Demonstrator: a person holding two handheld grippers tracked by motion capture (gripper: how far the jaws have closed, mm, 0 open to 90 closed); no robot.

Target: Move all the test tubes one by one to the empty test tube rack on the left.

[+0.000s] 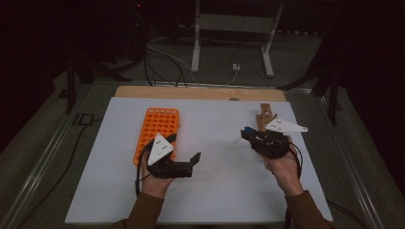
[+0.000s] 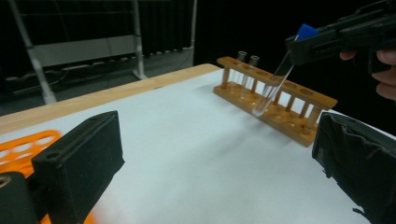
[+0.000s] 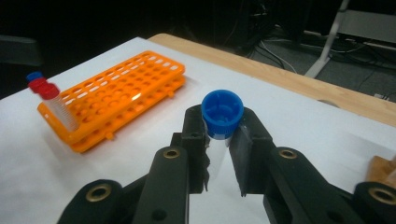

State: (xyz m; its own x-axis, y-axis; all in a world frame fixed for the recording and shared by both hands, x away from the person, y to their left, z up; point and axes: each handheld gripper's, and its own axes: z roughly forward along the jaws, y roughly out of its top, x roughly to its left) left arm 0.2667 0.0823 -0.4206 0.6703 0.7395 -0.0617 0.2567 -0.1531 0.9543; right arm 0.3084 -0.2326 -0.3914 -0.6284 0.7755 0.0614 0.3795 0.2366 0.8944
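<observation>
The right hand-held gripper (image 3: 219, 154) is clamped on a clear plastic test tube with a blue cap (image 3: 222, 114), holding it tilted above the white counter (image 1: 215, 143), near the long wooden tube rack (image 2: 275, 100). The left hand-held gripper (image 1: 193, 160) hangs with jaws spread and empty beside the orange plastic grid rack (image 1: 160, 126).

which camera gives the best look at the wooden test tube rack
The left gripper view: the wooden rack shows along its length, holes and two tubes visible. In the high view the right gripper hides most of it; the right gripper view catches one corner.
</observation>
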